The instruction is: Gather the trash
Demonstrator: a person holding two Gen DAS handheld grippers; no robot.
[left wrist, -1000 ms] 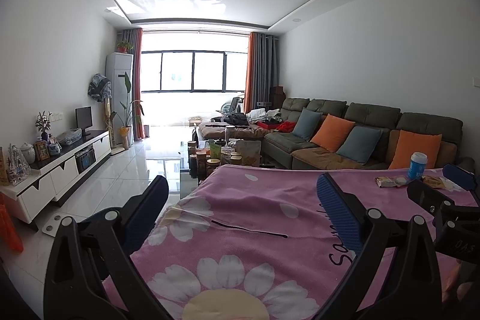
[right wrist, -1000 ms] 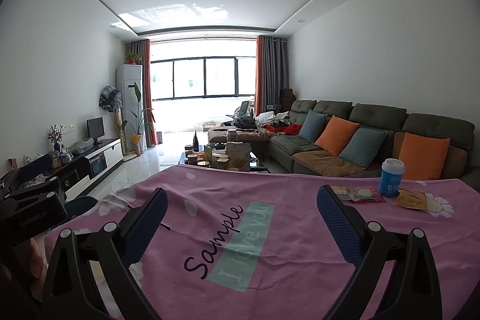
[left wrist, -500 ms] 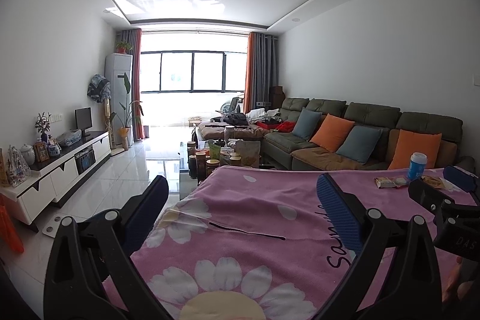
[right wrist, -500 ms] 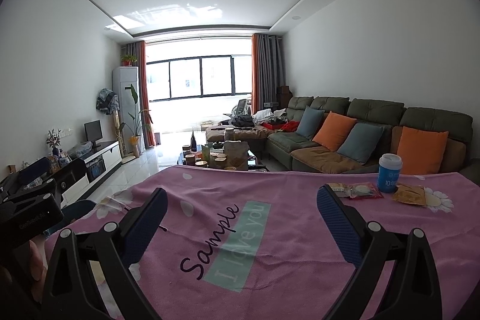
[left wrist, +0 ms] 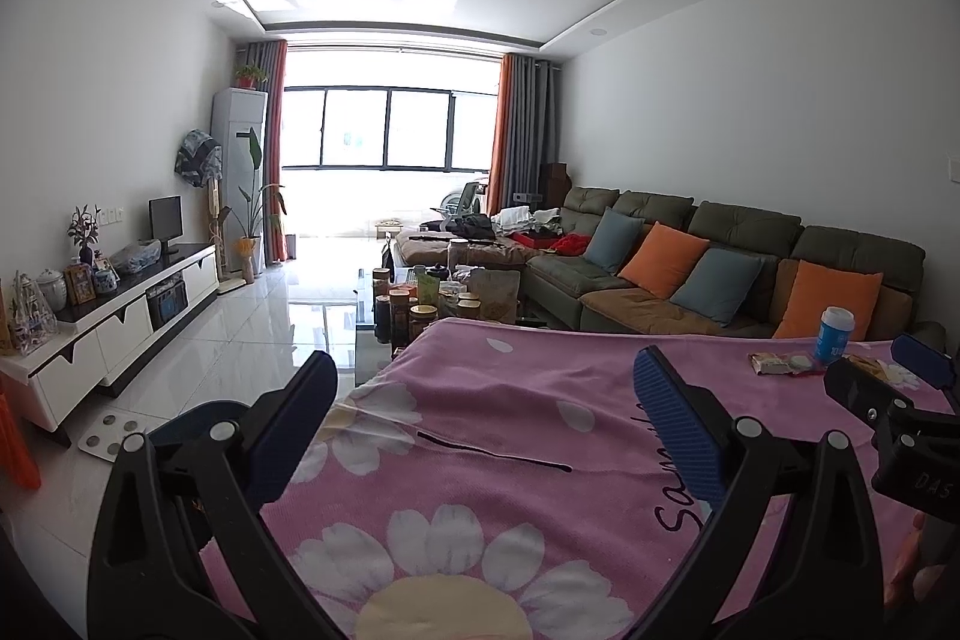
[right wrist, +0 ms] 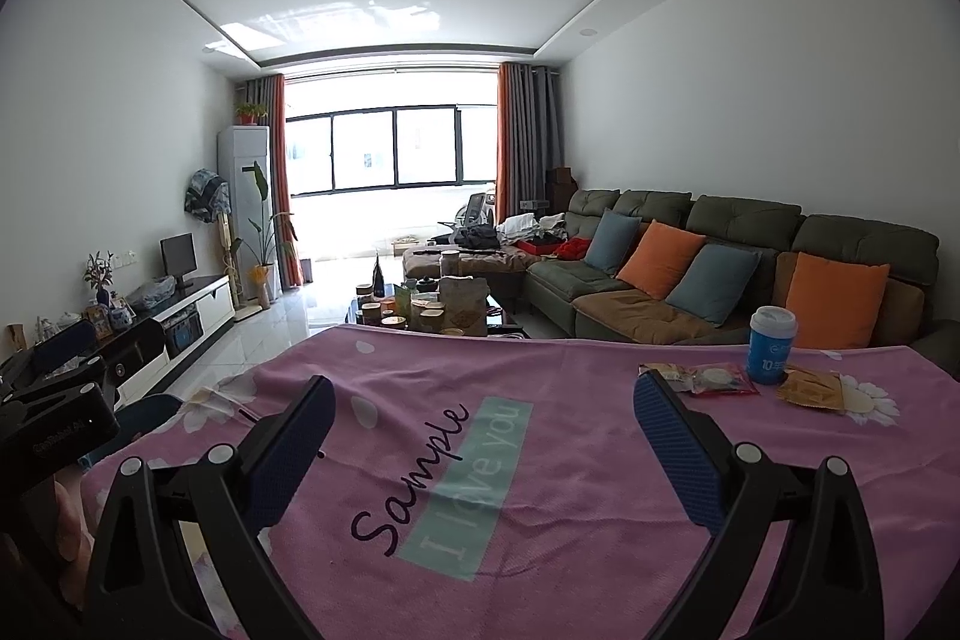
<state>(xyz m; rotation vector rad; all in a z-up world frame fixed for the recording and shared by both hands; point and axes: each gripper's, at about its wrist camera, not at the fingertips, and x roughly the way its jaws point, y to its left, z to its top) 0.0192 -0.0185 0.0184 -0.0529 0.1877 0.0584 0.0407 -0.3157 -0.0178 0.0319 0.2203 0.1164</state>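
My left claw point(left wrist: 480, 400) is spread wide, nothing between its fingers, hanging over the pink cloth point(left wrist: 480, 460). From here the cup point(left wrist: 835, 335) and a wrapper point(left wrist: 783, 364) lie at the far right of the cloth, beyond my right claw's tip point(left wrist: 921, 367).

My right claw point(right wrist: 480, 418) is spread too, empty, above the cloth point(right wrist: 570, 490). The blue cup point(right wrist: 770, 343) stands upright ahead to the right, the red wrapper point(right wrist: 699, 377) just left of it, a brownish wrapper point(right wrist: 813, 388), perhaps foil, just right.
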